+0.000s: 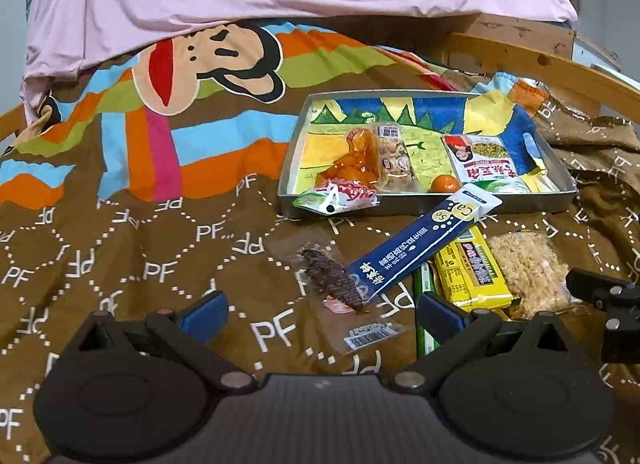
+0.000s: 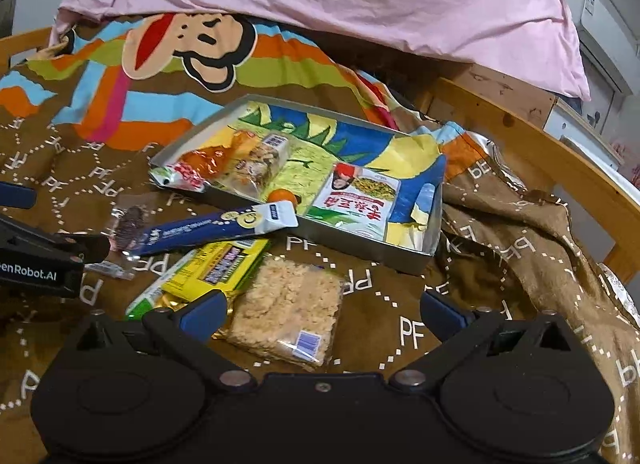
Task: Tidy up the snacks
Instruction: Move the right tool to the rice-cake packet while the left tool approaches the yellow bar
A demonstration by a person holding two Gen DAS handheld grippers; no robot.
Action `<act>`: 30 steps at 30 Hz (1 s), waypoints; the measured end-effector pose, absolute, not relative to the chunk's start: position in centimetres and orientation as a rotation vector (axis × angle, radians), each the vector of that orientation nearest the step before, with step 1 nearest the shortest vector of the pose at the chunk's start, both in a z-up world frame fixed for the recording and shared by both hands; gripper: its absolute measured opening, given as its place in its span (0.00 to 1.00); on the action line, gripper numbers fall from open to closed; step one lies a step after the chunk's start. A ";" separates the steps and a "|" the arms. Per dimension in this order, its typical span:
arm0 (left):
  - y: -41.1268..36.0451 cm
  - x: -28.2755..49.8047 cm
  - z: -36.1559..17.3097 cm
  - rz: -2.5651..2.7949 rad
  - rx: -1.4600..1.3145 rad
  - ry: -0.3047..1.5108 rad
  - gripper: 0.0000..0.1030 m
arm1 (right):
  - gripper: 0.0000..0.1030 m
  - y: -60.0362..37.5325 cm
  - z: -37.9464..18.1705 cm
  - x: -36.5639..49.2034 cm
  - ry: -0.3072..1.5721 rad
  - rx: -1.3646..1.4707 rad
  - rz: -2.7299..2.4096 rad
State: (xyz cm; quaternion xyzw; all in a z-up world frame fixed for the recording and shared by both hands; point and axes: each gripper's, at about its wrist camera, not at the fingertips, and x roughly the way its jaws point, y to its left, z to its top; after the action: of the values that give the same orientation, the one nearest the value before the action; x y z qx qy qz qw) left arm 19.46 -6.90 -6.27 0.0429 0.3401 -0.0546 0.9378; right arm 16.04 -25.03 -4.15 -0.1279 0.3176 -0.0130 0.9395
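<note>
Snacks lie on a brown bedspread (image 1: 120, 264): a blue stick packet (image 1: 424, 242), yellow bar (image 1: 472, 268) and rice cake (image 2: 288, 312) beside the metal tray's (image 1: 286, 184) near edge. Left gripper (image 1: 320, 314) and right gripper (image 2: 324, 310) hover wide open, empty.

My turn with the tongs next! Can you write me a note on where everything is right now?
Left tongs: open, empty, over the clear pack of dark dried meat.
Right tongs: open, empty, over the rice cracker pack.
In the tray: orange jelly pack, nut bar, small orange, red and white noodle packet.
Still on the blanket: blue stick pack leaning on the tray edge, yellow packets, rice cracker pack, dried meat.
Left to do: move those into the tray.
</note>
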 end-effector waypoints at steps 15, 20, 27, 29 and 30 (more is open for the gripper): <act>-7.0 22.8 -8.0 -0.151 0.041 0.696 1.00 | 0.99 -26.0 -6.6 18.7 0.690 -0.205 -0.047; -7.3 23.8 -8.3 -0.210 0.003 0.704 1.00 | 0.99 -26.8 -7.8 19.8 0.728 -0.105 -0.040; -8.9 25.2 -8.9 -0.353 -0.074 0.787 0.99 | 0.93 -26.2 -9.3 20.5 0.764 -0.074 -0.008; -9.7 25.5 -8.9 -0.393 -0.081 0.796 0.99 | 0.90 -25.9 -9.4 20.5 0.777 -0.079 -0.006; -10.2 25.8 -8.9 -0.415 -0.084 0.804 0.99 | 0.90 -25.9 -9.4 20.4 0.781 -0.080 -0.003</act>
State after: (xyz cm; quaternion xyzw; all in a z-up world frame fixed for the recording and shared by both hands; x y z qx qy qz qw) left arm 25.77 -10.19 -8.89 -0.0408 0.3883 -0.2003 0.8986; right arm 20.42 -25.90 -9.36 -0.0388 0.3805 -0.0016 0.9240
